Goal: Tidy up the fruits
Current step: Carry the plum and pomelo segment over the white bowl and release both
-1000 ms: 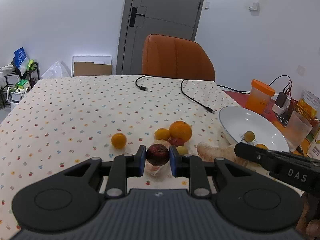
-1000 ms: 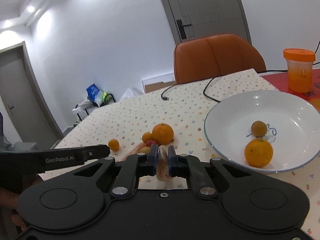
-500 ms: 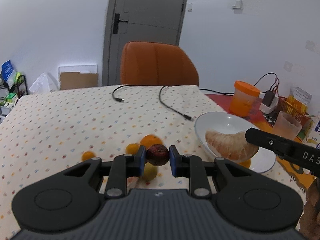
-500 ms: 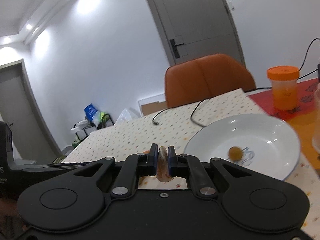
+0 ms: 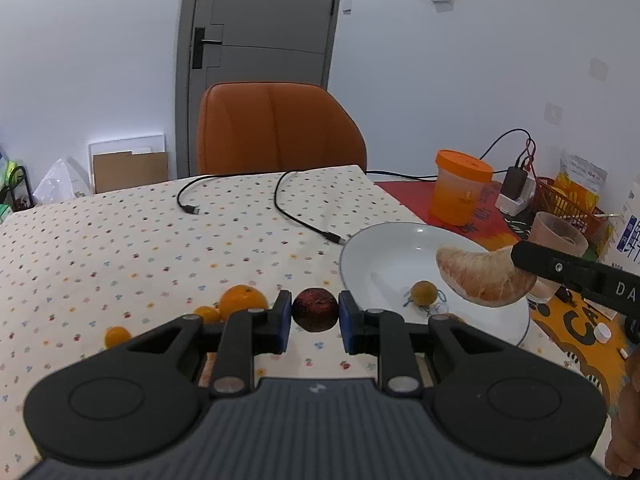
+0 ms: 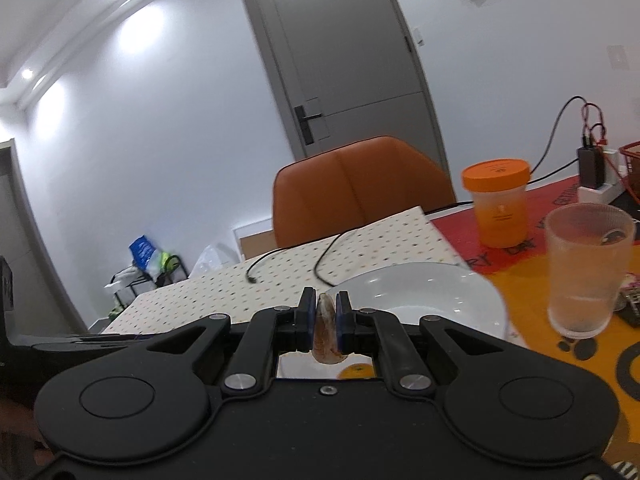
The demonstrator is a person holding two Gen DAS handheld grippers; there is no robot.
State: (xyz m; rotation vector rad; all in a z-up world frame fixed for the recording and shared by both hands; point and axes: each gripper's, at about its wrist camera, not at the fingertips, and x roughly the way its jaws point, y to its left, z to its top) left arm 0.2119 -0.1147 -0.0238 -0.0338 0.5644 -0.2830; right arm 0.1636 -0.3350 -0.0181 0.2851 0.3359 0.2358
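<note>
Left wrist | dark fruit point(image 5: 315, 309) between fingers point(image 5: 282, 320) | pomelo segment point(image 5: 482, 276) over plate point(image 5: 376, 256)

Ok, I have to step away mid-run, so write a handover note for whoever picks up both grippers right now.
Left hand-held gripper: shut on a dark red fruit, held above the spotted tablecloth, just left of the white plate.
Right hand-held gripper: shut on a peeled pomelo segment, held over the plate.
Done: one small brownish-yellow fruit lies on the plate; an orange fruit shows below the right gripper.
Left: set down both held pieces, then fetch the large orange and two small ones from the cloth.
</note>
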